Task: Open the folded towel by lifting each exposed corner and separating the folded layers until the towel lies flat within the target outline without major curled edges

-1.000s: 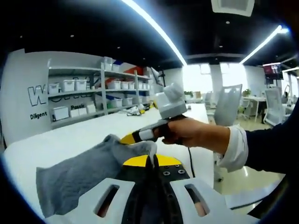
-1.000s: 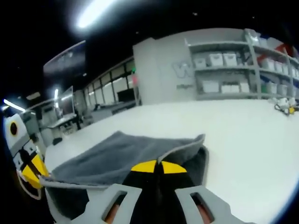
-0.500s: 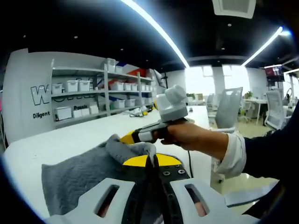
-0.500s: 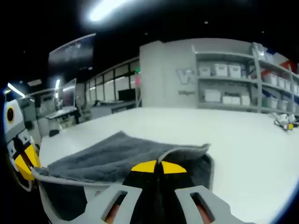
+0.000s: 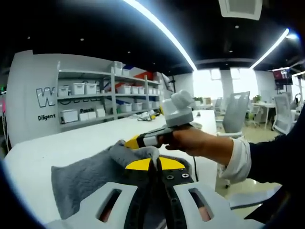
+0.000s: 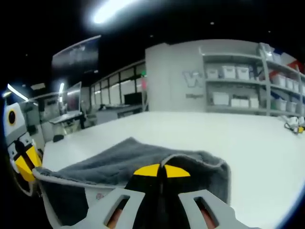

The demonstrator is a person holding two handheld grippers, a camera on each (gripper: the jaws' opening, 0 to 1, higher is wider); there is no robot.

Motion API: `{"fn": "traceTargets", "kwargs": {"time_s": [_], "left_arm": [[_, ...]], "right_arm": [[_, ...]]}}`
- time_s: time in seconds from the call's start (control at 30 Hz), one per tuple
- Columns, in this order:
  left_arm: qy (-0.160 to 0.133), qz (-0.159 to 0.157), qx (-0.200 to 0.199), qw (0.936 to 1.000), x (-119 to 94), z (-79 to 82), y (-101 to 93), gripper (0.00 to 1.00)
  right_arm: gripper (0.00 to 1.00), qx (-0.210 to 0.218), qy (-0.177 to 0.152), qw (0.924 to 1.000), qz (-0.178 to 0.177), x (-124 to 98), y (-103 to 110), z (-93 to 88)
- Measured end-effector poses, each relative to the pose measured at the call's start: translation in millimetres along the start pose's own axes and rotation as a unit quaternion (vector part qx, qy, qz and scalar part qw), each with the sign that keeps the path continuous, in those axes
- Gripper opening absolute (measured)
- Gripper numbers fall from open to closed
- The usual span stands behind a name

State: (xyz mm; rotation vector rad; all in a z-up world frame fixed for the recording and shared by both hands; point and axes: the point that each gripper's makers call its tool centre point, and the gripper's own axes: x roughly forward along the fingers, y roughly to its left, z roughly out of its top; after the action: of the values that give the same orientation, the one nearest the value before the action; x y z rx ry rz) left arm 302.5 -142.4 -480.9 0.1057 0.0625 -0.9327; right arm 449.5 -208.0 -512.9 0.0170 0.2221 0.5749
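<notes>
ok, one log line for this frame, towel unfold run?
phase: unfolding | left claw: shut on grey towel edge | right claw: shut on towel edge | towel: partly lifted off white table, not flat

There is one gray towel (image 5: 90, 179) on one white table (image 5: 57, 148). There are two grippers. The left gripper (image 5: 155, 164) and the right gripper (image 6: 162, 171) each pinch the towel. One hand (image 5: 190, 140) holds the right gripper. One sleeve (image 5: 238, 155) shows by that hand. One set of shelves (image 5: 100, 102) stands by the wall, with many white bins (image 5: 78, 88), too many and too small to count well. Two long lights (image 5: 162, 31) run on the ceiling. At least two white chairs (image 5: 236, 109) stand far off.
</notes>
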Motion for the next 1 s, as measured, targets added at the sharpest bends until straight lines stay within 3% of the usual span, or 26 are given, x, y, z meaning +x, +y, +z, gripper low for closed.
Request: {"fn": "traceTargets", "kwargs": {"time_s": [0.6, 1.0], "left_arm": [[-0.015, 0.039, -0.006, 0.9991, -33, 5.3, 33.9, 0.04], [-0.023, 0.06, 0.003, 0.9979, -54, 6.0, 39.5, 0.04]], "right_arm": [[0.0, 0.009, -0.013, 0.9997, 0.017, 10, 33, 13.4], [0.0, 0.005, -0.024, 0.9992, 0.031, 13, 62, 22.5]]}}
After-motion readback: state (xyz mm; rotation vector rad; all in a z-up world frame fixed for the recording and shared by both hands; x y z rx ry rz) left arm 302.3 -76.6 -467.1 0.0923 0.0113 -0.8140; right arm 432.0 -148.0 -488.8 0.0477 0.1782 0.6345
